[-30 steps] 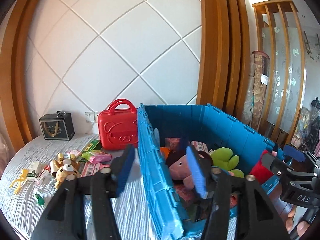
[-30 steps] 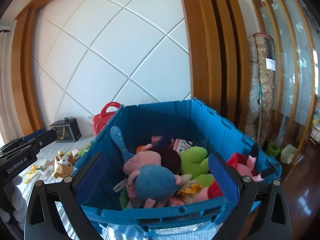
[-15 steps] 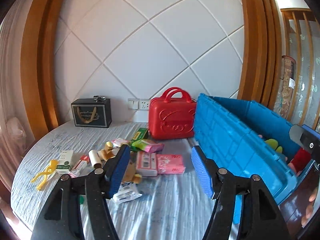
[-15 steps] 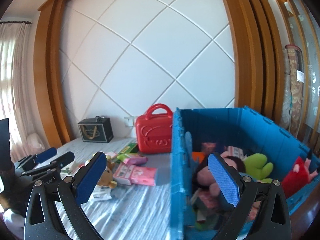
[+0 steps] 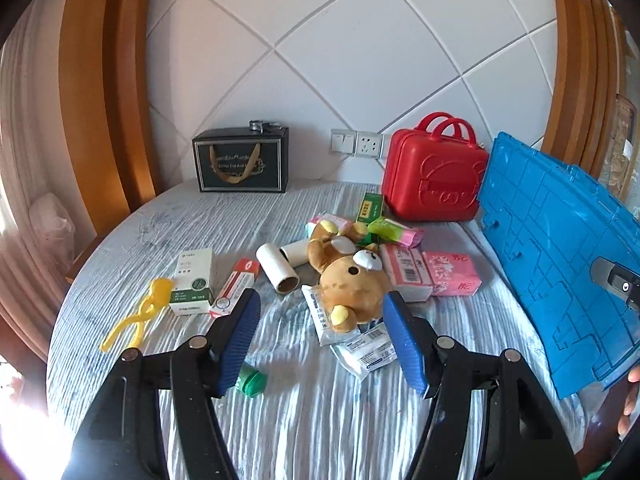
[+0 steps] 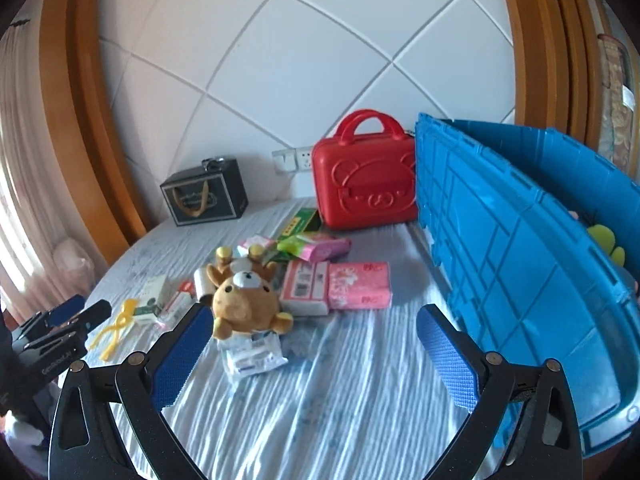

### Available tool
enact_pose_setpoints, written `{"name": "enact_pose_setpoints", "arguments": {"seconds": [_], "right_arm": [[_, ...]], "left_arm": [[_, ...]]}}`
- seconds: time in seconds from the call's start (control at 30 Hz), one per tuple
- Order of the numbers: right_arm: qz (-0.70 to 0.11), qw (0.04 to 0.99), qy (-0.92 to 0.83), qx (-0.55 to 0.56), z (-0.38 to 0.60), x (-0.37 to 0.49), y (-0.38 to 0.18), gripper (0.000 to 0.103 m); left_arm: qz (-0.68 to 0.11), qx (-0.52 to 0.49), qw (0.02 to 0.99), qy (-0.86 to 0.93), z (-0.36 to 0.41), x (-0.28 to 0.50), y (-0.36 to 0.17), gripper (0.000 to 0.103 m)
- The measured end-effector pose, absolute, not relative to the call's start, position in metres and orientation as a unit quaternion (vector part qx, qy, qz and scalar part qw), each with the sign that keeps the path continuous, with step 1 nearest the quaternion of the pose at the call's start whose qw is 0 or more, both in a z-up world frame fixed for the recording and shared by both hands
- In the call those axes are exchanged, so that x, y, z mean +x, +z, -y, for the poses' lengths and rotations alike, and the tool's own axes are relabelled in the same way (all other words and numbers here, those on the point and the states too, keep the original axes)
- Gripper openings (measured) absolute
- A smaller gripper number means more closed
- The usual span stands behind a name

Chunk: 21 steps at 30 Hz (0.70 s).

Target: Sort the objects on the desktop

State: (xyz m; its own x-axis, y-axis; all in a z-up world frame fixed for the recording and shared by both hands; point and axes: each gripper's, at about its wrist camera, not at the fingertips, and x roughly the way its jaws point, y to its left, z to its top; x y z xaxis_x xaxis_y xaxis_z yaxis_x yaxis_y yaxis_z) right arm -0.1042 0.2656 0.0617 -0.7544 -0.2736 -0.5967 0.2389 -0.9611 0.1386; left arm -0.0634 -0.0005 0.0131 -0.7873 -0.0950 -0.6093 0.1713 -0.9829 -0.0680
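While both stand open and empty, the left hand-held gripper (image 5: pixel 322 332) and right hand-held gripper (image 6: pixel 316 354) face the teddy bear (image 5: pixel 352 280) at 12 o'clock on the worktop (image 5: pixel 312 412).

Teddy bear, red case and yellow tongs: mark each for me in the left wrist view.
teddy bear (image 5: pixel 352 280), left wrist view, on its brown head.
red case (image 5: pixel 434 178), left wrist view, on the embossed front face.
yellow tongs (image 5: pixel 138 316), left wrist view, on the joint below its round head.

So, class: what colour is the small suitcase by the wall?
Red suitcase, clearest in the right wrist view.
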Motion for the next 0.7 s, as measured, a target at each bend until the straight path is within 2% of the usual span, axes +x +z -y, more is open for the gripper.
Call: {"name": "enact_pose_setpoints", "arguments": {"seconds": [0.23, 0.6, 0.63, 0.7], "right_arm": [[0.018, 0.178, -0.906, 0.384, -0.239, -0.168, 0.01, 0.103], [-0.046, 0.224, -0.856, 0.463, -0.201, -0.257, -0.082, 0.103], [-0.047, 0.226, -0.853, 0.469, -0.199, -0.263, -0.088, 0.103], [-0.051, 0.227, -0.849, 0.475, -0.194, -0.273, -0.097, 0.103]], "left_arm": [[-0.081, 0.377, 0.091, -0.918, 0.008, -0.106, -0.035, 0.063], [-0.09, 0.456, 0.091, -0.881, -0.017, -0.188, -0.121, 0.063], [-0.093, 0.461, 0.09, -0.878, -0.016, -0.192, -0.128, 0.062], [-0.095, 0.472, 0.08, -0.873, -0.015, -0.201, -0.141, 0.055]]}}
